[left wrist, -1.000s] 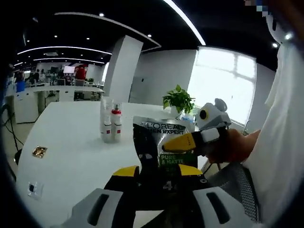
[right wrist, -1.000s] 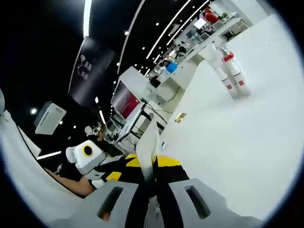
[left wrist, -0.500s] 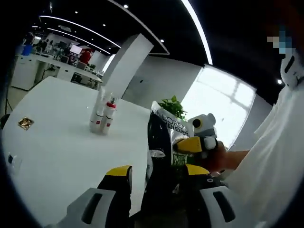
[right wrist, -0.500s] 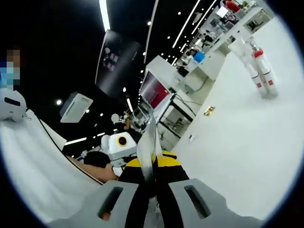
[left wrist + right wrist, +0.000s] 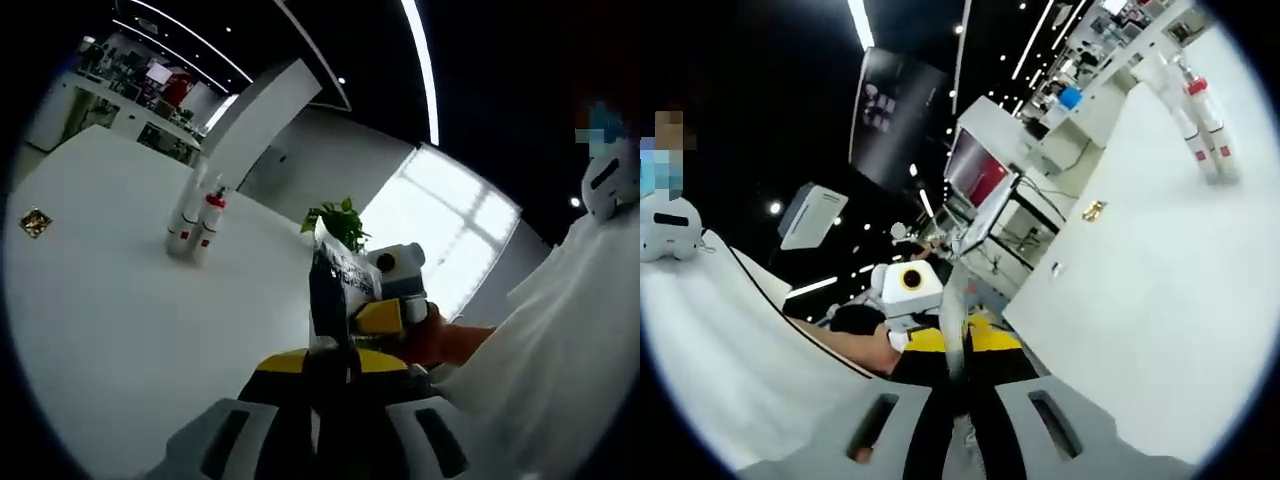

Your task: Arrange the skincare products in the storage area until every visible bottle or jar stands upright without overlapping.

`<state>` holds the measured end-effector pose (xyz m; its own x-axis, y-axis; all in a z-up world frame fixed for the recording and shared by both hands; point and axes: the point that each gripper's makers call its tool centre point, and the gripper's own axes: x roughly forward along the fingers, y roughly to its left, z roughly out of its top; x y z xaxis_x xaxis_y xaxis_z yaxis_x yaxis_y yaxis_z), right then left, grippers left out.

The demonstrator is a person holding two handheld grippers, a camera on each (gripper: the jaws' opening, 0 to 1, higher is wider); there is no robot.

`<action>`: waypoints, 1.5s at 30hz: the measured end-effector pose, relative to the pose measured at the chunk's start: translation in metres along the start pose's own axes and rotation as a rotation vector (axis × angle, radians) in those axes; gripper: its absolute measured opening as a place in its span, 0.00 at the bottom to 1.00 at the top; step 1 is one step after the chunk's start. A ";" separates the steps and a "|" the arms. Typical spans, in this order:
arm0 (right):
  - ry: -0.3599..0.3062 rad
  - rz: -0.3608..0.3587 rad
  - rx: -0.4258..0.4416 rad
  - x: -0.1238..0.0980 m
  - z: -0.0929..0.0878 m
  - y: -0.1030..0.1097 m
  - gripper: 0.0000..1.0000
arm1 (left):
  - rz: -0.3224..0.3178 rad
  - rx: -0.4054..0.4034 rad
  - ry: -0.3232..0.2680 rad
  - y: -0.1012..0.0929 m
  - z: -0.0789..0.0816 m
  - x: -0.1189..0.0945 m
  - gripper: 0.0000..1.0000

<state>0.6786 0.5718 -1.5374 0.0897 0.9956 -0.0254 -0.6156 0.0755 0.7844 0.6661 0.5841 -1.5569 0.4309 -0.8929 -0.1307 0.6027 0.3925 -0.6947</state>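
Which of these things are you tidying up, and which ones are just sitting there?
Being tidied:
the L'Oreal pouch, pinched by the left gripper and the right gripper
two white bottles with red caps, standing on the white table

Just sitting there:
small gold square
potted plant

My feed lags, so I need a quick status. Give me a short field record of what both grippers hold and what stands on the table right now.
left gripper: shut on the pouch
right gripper: shut on the pouch
pouch: held in the air between both grippers, edge-on in the right gripper view
bottles: two, upright, side by side on the white table
small gold item: flat on the table, apart from the bottles
plant: behind the pouch
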 end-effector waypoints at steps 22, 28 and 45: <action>-0.032 0.043 0.089 0.004 -0.010 -0.002 0.13 | -0.069 -0.161 -0.127 -0.002 0.024 -0.012 0.01; -0.035 0.043 0.101 0.002 -0.011 -0.004 0.05 | -0.059 -0.208 -0.165 0.000 0.031 -0.014 0.01; -0.060 0.108 0.204 -0.003 -0.008 0.001 0.00 | -0.087 -0.309 -0.150 0.000 0.028 -0.010 0.03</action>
<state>0.6721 0.5697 -1.5416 0.0818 0.9919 0.0972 -0.4537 -0.0498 0.8898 0.6808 0.5996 -1.5361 0.4942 -0.8689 0.0279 0.4195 0.2102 -0.8831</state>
